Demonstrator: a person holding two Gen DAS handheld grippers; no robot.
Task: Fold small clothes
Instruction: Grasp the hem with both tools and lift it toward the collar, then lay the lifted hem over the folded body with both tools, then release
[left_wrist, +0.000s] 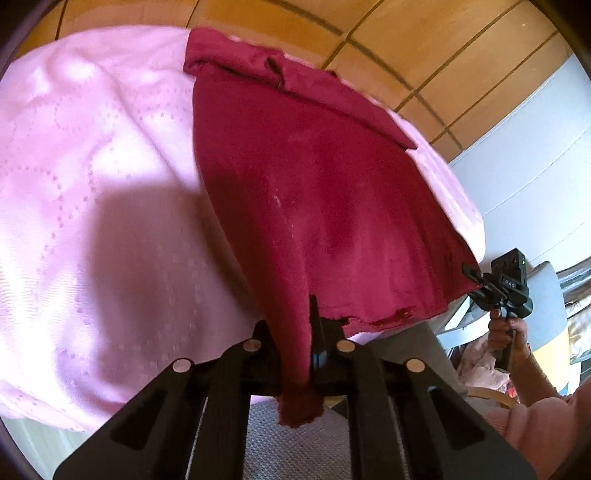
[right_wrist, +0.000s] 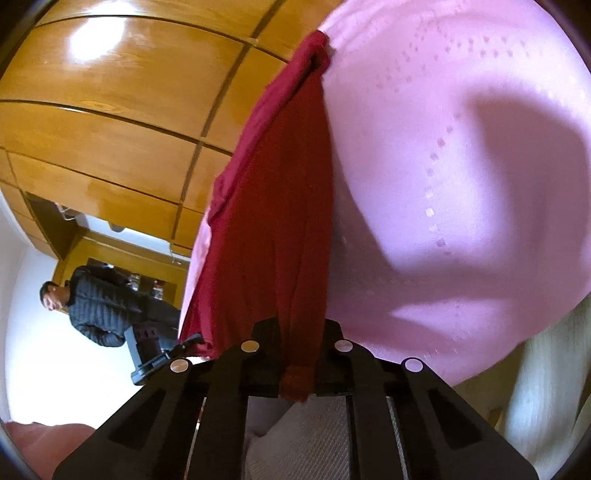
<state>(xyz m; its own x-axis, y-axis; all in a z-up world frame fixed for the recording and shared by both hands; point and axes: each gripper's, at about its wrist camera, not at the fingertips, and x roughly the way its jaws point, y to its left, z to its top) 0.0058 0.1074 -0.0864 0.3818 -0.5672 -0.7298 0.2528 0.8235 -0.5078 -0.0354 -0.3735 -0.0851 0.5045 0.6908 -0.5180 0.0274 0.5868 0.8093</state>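
**Both grippers pinched the near hem of a dark red garment on a pink bedcover**

In the left wrist view, a pink bedcover (left_wrist: 92, 177) with a dotted woven pattern filled the left side, with a dark shadow lying across it. To its right lay the dark red garment (left_wrist: 314, 184), spread flat on the cover, its far edge rolled over into a thick fold near the wooden panelled wall (left_wrist: 424, 48). The left gripper (left_wrist: 309, 332) sat at the bottom centre, its fingers pressed together on a near corner of the garment; a tongue of red cloth hung down between them and past the black frame. Further right, the right gripper (left_wrist: 476, 282) was closed on the garment's other near corner at the edge of the bed, held by a hand (left_wrist: 508, 332) in a pink sleeve.

In the right wrist view, wooden panels (right_wrist: 110, 110) covered the upper left, and below them a person in a dark quilted jacket (right_wrist: 103, 306) stood against a white wall. The left gripper (right_wrist: 186, 341) showed small beside the garment's edge; its grip could not be read from this side. In the centre the garment (right_wrist: 280, 206) ran away from the camera as a narrow red strip. The right gripper (right_wrist: 301, 343) was shut on its near end, a bit of hem hanging below the fingers. The pink bedcover (right_wrist: 461, 166) filled the right.
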